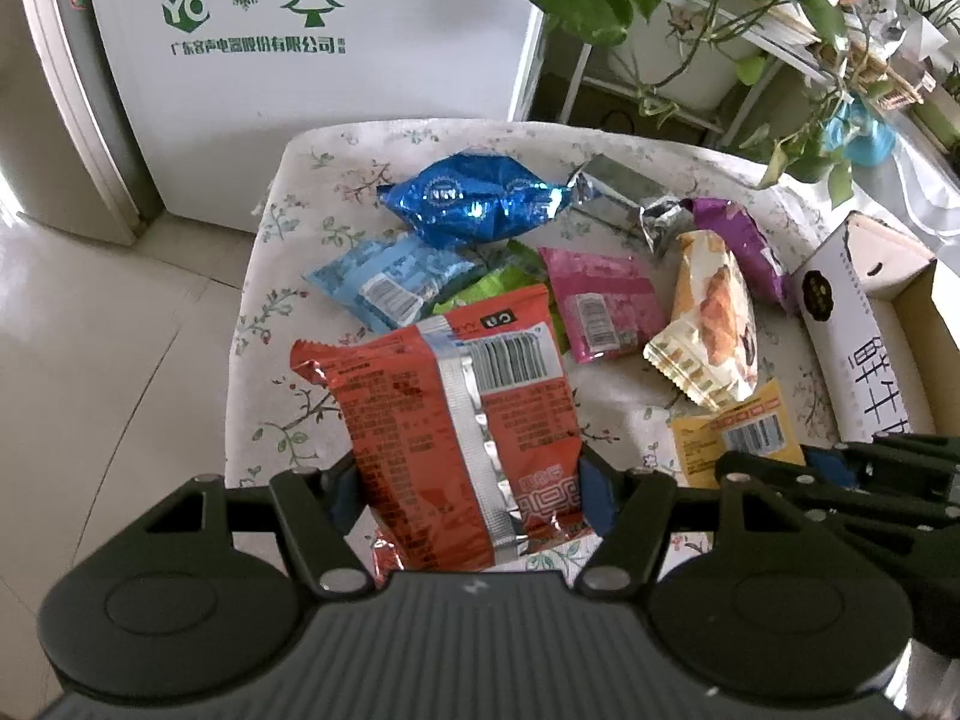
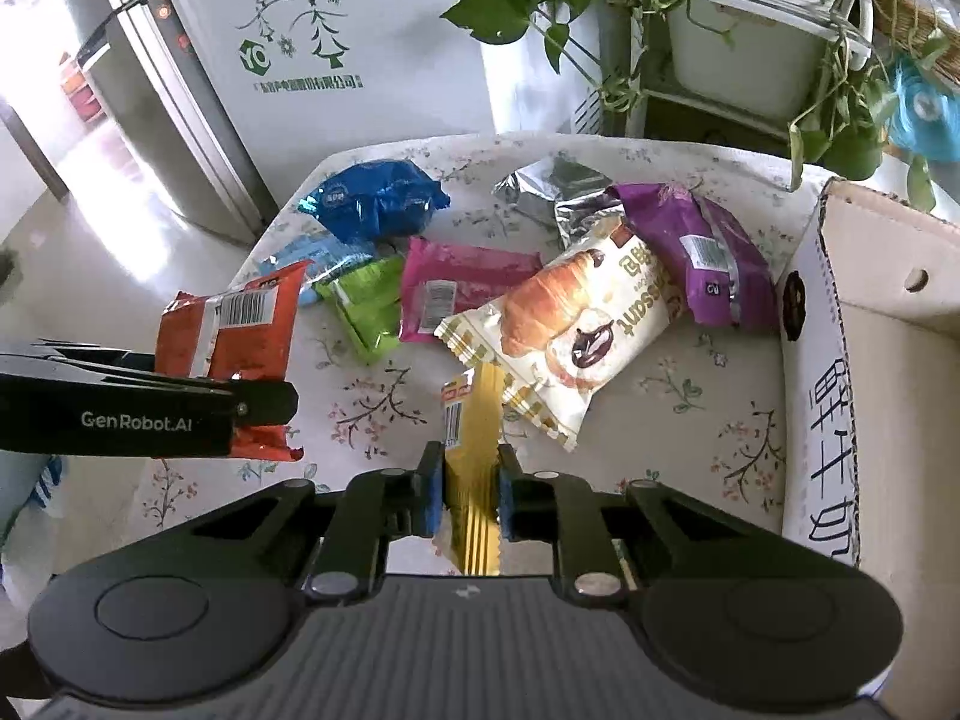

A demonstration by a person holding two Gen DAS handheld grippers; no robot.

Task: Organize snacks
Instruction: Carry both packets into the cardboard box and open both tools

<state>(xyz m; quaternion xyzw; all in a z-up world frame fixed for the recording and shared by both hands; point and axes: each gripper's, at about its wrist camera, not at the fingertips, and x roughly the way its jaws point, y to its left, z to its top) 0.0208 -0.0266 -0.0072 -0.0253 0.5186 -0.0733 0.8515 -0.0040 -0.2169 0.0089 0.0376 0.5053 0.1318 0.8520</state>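
I have a packet in each tool. My left tool (image 1: pixel 468 492) is clamped on the red snack packet (image 1: pixel 456 420) across its lower part, so the packet stands up out of the pads with its barcode facing me — lifted off the floral-cloth bench (image 1: pixel 288 372), judging by how it hangs in the right wrist view. My right tool (image 2: pixel 471 498) is closed on the thin yellow packet (image 2: pixel 474 480), pinched edge-on across its flat faces; that grip looks chosen because the packet is slim and would slide out of a wider hold.

The rest of the snacks lie loose on the bench: a shiny blue packet (image 2: pixel 375 201) at the far side, a light blue one (image 1: pixel 390 285) and a green one (image 2: pixel 366 306) near it, a pink packet (image 2: pixel 456 288) in the middle, the croissant packet (image 2: pixel 570 324) overlapping the pink one's edge, a purple packet (image 2: pixel 702 252) beside the box wall, and a silver foil packet (image 2: pixel 552 192) behind it.

The cardboard box (image 2: pixel 828 360) sits at the right edge of the bench, open at the top, and I take it as the place the snacks are meant to go. What I can see of its inside shows only bare cardboard — most of the floor is hidden behind the near wall, so I cannot say whether anything lies in it. My yellow packet is the nearer of the two to that wall; the red one is well to the left.
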